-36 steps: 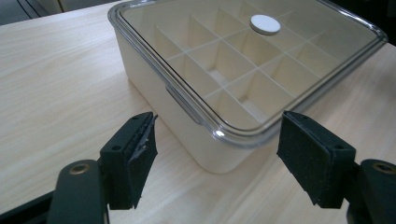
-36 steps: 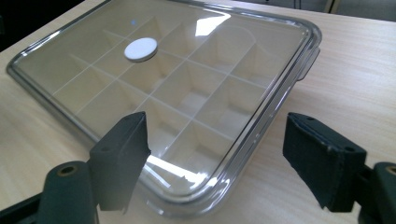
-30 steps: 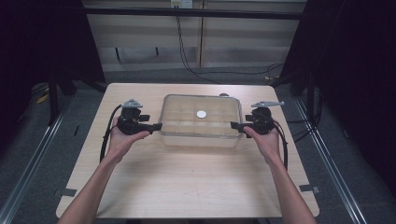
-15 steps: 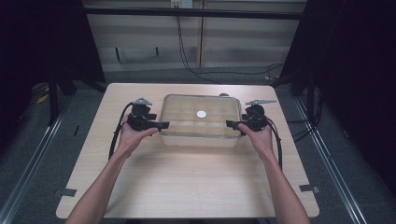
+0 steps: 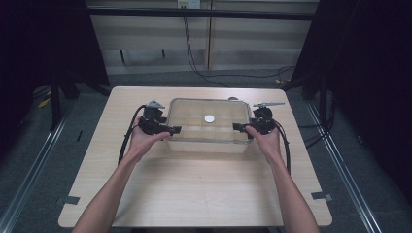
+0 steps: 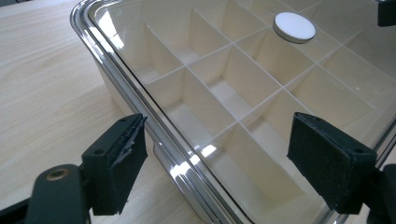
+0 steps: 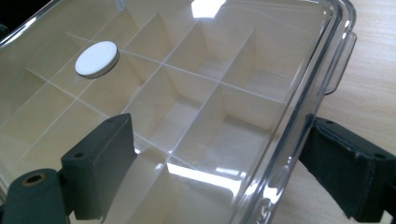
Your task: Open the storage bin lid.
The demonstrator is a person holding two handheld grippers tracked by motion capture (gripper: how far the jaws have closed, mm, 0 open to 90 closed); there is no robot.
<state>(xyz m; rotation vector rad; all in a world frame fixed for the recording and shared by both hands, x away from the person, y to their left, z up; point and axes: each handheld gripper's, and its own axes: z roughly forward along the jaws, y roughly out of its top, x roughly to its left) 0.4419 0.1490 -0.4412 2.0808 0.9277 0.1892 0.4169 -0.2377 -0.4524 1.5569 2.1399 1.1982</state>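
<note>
Both tools stood spread as you brought them in on the clear box (image 5: pixel 209 126), and their jaws had just been opening wider. Your left tool (image 5: pixel 176 129) sat at the box's left end in the high view, your right tool (image 5: pixel 238 127) at its right end, each about level with the near long edge. The box lay in the middle of the counter (image 5: pixel 194 194), long axis running left to right across the frame, so each hand had one short end to itself and neither was closer than the other.

In the left gripper view the lid's rim (image 6: pixel 154 121) ran diagonally up the frame between the two pads (image 6: pixel 123 161); one pad sat outside over the counter, the other hung above the clear lid (image 6: pixel 261 93), neither pressing. In the right gripper view it mirrored that: the rim (image 7: pixel 299 121) passed between the pads (image 7: pixel 107 163), with the latch tab (image 7: pixel 341 60) farther up toward the upper right.

A white round disc (image 5: pixel 209 118) rested on the lid near its centre, over empty dividers.

You probably meant to pinch the rim at both ends; the edge already lay inside each gap, so closing looked like what remained.
</note>
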